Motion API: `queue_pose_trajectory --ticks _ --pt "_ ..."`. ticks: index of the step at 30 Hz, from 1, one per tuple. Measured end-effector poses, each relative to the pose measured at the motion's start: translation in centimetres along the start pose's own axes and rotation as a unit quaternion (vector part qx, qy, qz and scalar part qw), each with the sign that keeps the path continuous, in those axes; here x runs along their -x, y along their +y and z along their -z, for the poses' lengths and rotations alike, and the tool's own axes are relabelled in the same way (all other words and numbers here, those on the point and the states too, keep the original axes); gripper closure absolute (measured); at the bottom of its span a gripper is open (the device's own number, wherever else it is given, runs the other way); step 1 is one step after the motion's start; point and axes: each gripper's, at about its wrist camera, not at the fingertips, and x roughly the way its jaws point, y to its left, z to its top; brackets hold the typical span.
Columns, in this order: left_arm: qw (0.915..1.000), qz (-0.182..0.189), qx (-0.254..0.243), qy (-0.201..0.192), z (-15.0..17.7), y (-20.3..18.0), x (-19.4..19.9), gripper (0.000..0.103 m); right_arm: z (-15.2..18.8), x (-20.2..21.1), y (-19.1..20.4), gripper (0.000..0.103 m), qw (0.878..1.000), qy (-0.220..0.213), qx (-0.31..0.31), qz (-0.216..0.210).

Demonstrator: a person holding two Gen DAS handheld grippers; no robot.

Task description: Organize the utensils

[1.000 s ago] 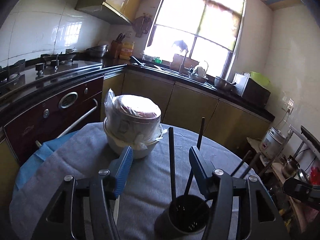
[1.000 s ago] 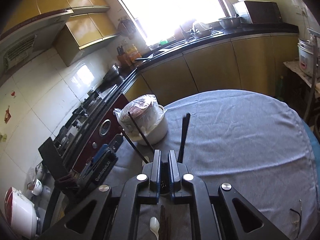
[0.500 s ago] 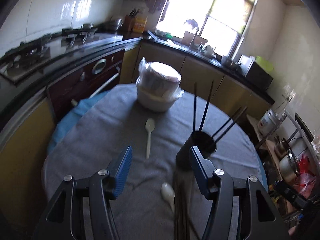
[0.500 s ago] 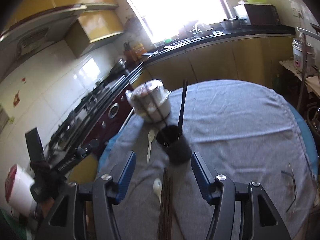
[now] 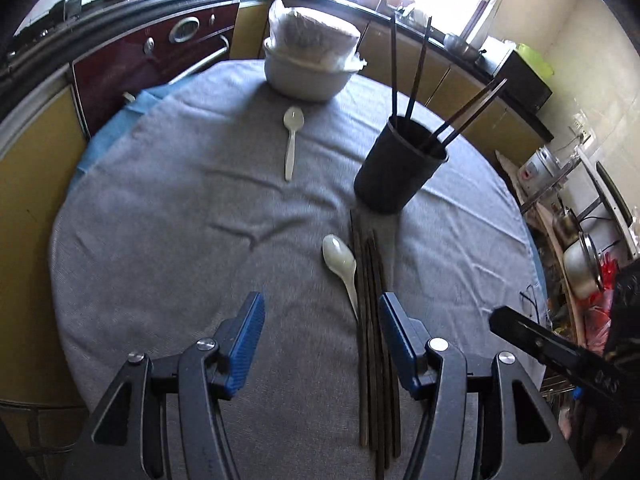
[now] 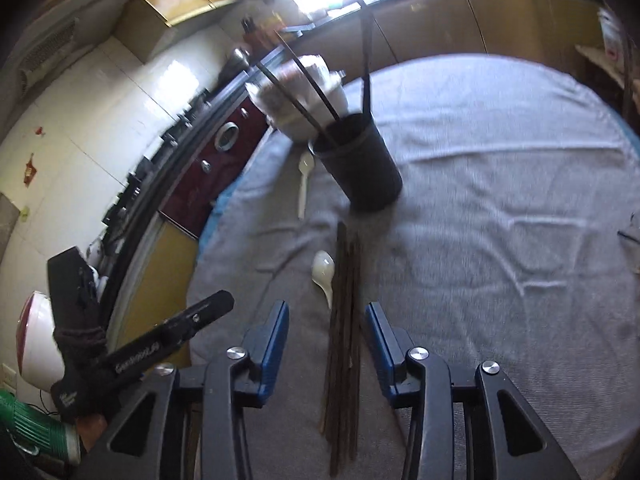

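1. A round table (image 5: 160, 240) covered by a grey cloth carries all the utensils.
2. A dark cup (image 5: 400, 172) stands upright toward the far edge of the table, with four dark chopsticks (image 5: 416, 68) leaning out of it.
3. A bundle of loose chopsticks (image 5: 374, 320) lies flat on the cloth, running from the cup's base toward the near edge.
4. A pale soup spoon (image 5: 340, 262) lies just beside that bundle on its left, touching or nearly touching it.
5. A white plastic spoon (image 5: 291, 140) lies farther back, between the cup and a covered white bowl (image 5: 310, 60) at the far edge.
6. The left gripper (image 5: 320, 320) hovers over the near edge with jaws apart and nothing between the pads; the bundle runs just inside its right finger.
7. The right gripper (image 6: 327, 330) hangs over the same bundle, its jaws closing, the chopsticks between them but the pads not pressing on them.
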Motion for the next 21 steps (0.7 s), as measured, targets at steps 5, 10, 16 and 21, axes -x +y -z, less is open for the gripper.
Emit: queue_pose_trajectory --ticks 5,10,16,21 --pt "0.9999 -0.003 0.002 0.012 -0.6 0.5 -1.8 0.043 -1.4 -3.3 -1.4 0.061 0.999 0.028 -0.023 -0.001" --pt "0.9998 0.000 0.007 0.020 -1.9 1.1 -3.4 0.043 -2.9 -7.0 -2.3 0.064 0.998 0.054 -0.037 -0.006" --pt "0.9993 0.001 0.016 0.033 -3.2 2.0 -5.4 0.043 -5.2 -11.1 -2.5 0.065 0.997 0.071 -0.042 0.005" --pt "0.9989 0.006 0.021 0.040 -4.1 2.4 -6.5 0.043 -6.5 -13.7 -2.5 0.073 0.995 0.085 -0.043 0.018"
